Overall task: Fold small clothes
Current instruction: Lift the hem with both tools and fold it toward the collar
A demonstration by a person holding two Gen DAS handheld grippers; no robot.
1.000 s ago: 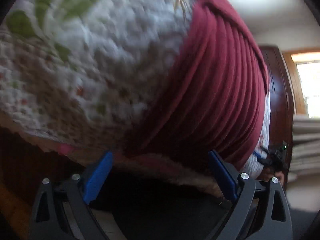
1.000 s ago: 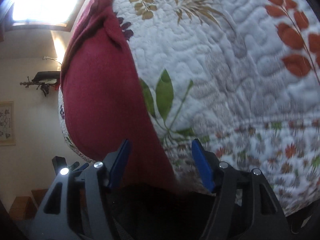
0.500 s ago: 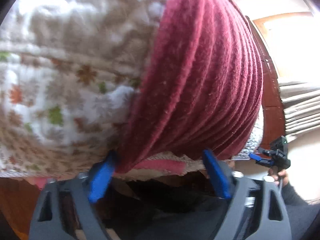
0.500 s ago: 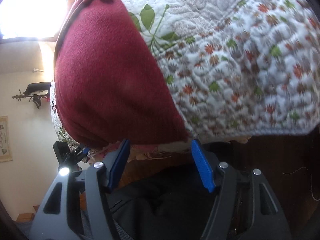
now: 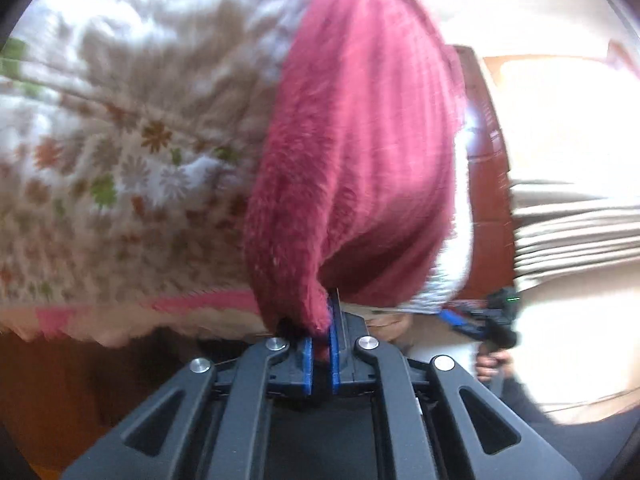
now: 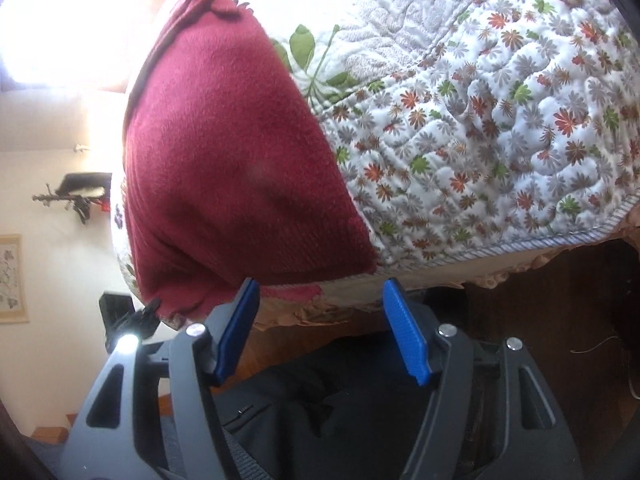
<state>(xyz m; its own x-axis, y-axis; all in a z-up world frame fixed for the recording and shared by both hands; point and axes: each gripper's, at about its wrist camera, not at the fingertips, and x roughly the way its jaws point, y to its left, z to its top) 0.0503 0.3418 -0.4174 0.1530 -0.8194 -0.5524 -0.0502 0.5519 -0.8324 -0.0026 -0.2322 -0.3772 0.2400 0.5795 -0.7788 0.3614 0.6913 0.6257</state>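
A dark red fuzzy garment (image 5: pixel 360 152) lies on a floral quilt (image 5: pixel 132 152), reaching the bed's near edge. My left gripper (image 5: pixel 320 320) is shut on the garment's near left corner, with the cloth bunched between the blue pads. In the right wrist view the same red garment (image 6: pixel 232 176) covers the left part of the quilt (image 6: pixel 500 112). My right gripper (image 6: pixel 320 308) stands open just below the garment's near hem, with nothing between its fingers. The other gripper (image 5: pixel 492 320) and the hand that holds it show at the right of the left wrist view.
The quilt's bound edge (image 6: pixel 520 246) hangs over the bed side, above a dark wooden floor (image 6: pixel 580 320). A person's dark trousers (image 6: pixel 340 392) fill the space under the right gripper. A bright window (image 5: pixel 568 120) and wooden furniture (image 5: pixel 484 208) stand beyond the bed.
My left gripper has shut on the red garment's near corner, which was lying between its open fingers. The right gripper has drawn back slightly toward the bed's edge and stays open.
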